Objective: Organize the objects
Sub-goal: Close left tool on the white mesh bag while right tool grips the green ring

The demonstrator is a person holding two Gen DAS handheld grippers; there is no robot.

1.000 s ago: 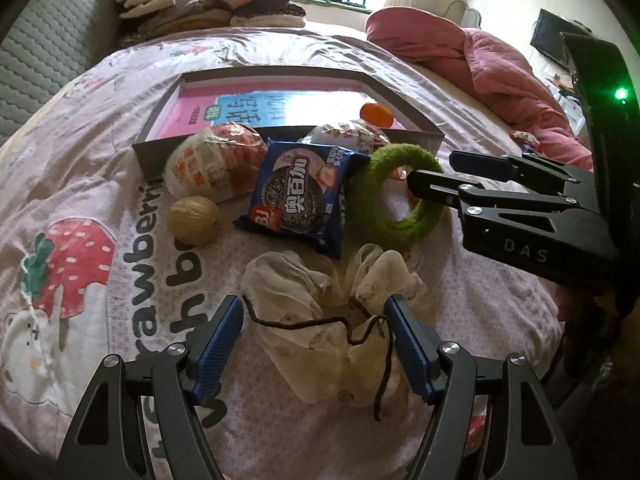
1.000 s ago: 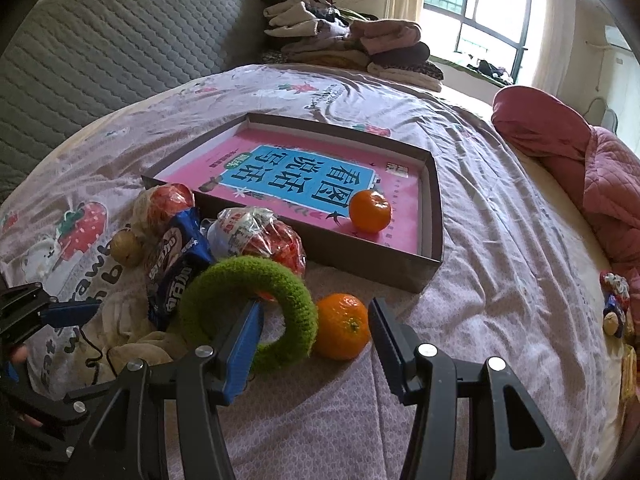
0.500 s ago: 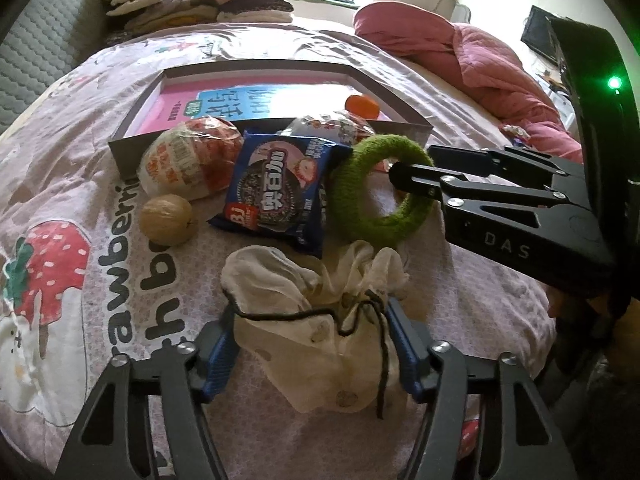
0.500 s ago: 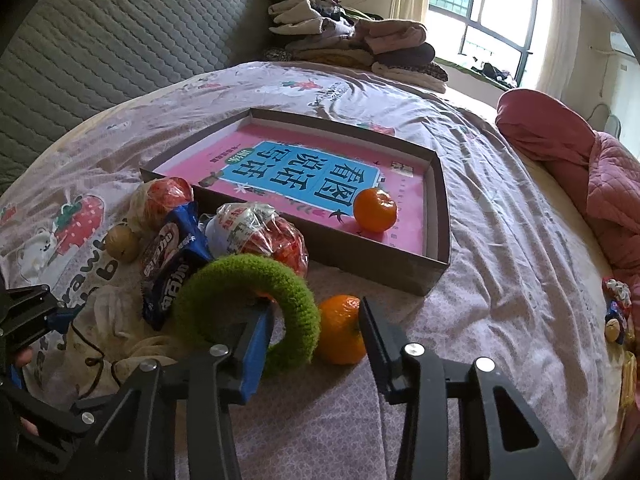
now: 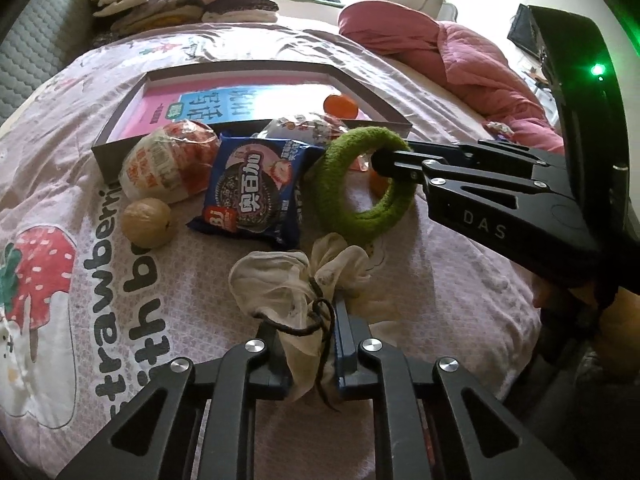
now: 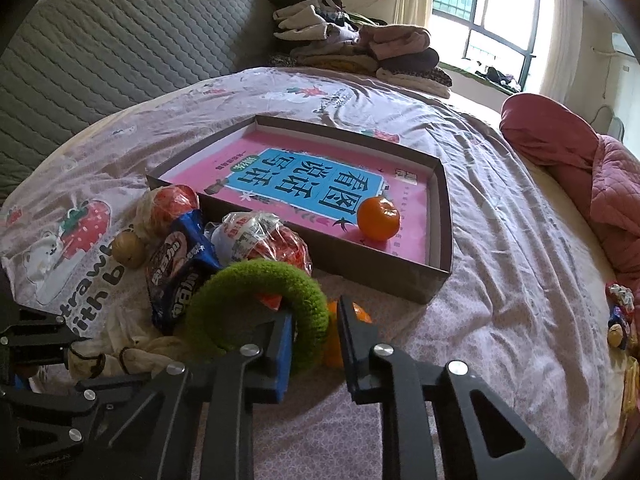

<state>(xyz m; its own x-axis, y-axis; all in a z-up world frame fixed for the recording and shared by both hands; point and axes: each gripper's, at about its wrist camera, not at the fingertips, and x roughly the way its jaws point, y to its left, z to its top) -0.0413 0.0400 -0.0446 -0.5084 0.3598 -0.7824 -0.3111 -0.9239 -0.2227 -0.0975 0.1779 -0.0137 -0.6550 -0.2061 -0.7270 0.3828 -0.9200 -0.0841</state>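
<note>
My left gripper (image 5: 308, 320) is closing its jaws on a white cloth pouch (image 5: 276, 280) with a black drawstring, and the pads press the bunched cloth. My right gripper (image 6: 314, 320) is shut on the band of a fuzzy green ring (image 6: 248, 276). It enters the left wrist view from the right, its tip (image 5: 380, 160) at the ring (image 5: 332, 188). A loose orange (image 6: 358, 312) lies just behind the right finger. A shallow brown box (image 6: 360, 264) holds a pink book and another orange (image 6: 378, 218).
A blue cookie pack (image 5: 252, 188), two wrapped red snacks (image 5: 168, 164) (image 6: 260, 236) and a tan round nut (image 5: 147, 222) lie in front of the box. Folded clothes (image 6: 360, 52) are stacked at the bed's far end, and a pink quilt (image 6: 580, 160) lies on the right.
Both grippers' jaws have closed. The left ones came together on the cloth pouch and bunched it. The right ones closed on the green ring's band beside the orange.
</note>
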